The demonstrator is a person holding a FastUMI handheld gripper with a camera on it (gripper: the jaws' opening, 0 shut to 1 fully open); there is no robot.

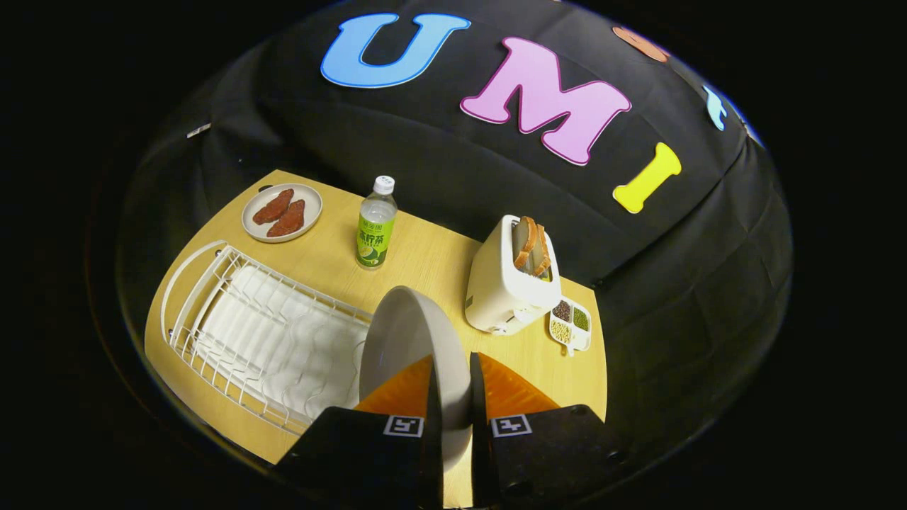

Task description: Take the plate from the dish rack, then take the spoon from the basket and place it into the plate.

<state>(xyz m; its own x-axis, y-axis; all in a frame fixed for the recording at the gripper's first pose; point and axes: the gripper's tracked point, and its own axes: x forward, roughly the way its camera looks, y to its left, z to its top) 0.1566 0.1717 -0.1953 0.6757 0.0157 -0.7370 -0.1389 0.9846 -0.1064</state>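
Note:
A pale grey plate (407,340) stands on edge between my fingers, lifted above the right end of the white wire dish rack (241,326). My gripper (451,379) is shut on the plate's rim, one finger on each face. The rack below holds no other dishes that I can see.
On the wooden table (425,258) stand a green-labelled bottle (375,227), a white toaster (510,283) with bread slices in it, a small divided dish (570,324) of beans beside the toaster, and a grey plate (282,212) with brown food at the far corner.

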